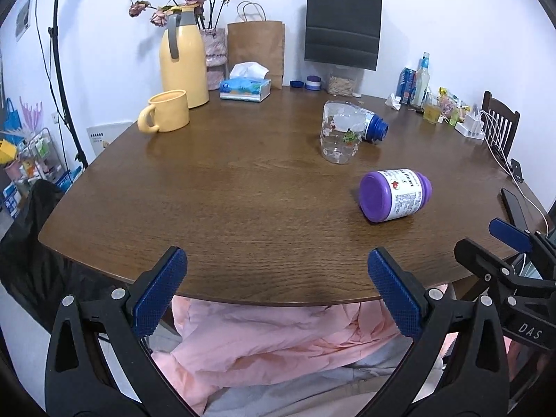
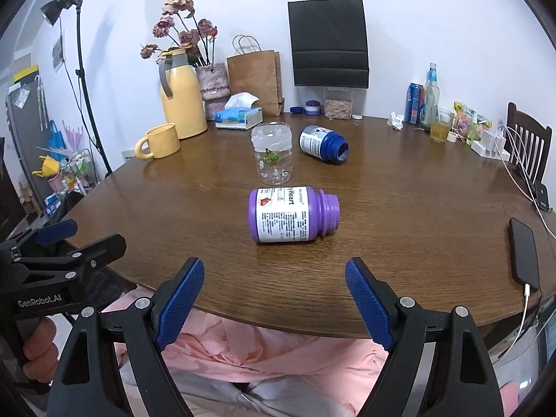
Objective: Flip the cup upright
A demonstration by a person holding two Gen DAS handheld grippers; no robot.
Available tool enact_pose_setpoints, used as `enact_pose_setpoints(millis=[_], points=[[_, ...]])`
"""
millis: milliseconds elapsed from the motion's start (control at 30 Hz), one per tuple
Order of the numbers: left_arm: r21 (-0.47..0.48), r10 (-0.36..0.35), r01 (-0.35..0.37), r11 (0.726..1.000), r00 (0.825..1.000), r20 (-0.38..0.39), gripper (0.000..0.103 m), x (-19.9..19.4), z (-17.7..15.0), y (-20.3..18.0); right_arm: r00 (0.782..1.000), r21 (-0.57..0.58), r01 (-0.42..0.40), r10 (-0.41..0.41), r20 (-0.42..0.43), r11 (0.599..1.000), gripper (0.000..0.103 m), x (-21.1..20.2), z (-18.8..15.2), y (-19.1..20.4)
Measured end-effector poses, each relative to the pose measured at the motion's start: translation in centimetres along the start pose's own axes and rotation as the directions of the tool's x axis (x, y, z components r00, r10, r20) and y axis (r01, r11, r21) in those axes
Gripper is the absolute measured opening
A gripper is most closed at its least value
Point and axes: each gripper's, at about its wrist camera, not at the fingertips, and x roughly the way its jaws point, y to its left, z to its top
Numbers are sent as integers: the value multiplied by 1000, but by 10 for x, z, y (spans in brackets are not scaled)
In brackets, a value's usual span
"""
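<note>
Counts, table top:
- Pill bottles lying down: two — purple bottle (image 2: 290, 214) at centre, blue bottle (image 2: 323, 144) toward 1 o'clock.
- Clear cup (image 2: 272, 154): one, 12 o'clock of purple bottle.
- Yellow mug (image 2: 159, 140): one, 10 o'clock.
- Yellow thermos (image 2: 181, 100): one.
- Paper bags: two — brown bag (image 2: 253, 80), black bag (image 2: 328, 41).
- Tissue box (image 2: 238, 116): one.
- Phone (image 2: 523, 253): one, 3 o'clock.

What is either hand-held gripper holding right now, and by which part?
Nothing. The left hand-held gripper and right hand-held gripper are both open at the table's near edge, short of the glass cup.
</note>
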Motion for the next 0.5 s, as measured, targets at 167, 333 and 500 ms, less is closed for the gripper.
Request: enact_pose_setpoints(millis=[167,333,500], points=[[2,3,-3,1000,1000,-12,103,1,-2,2,1000,-7,-5,5,10,1000,87,0,2,3],[-6,10,-10,1000,999,-31,103,6,-3,4,1000,-18,-30,30,7,999,87,7,9,5],[4,12,-12,1000,999,-41,103,8,-4,1,999,-27,-36,36,2,999,87,12,11,6]])
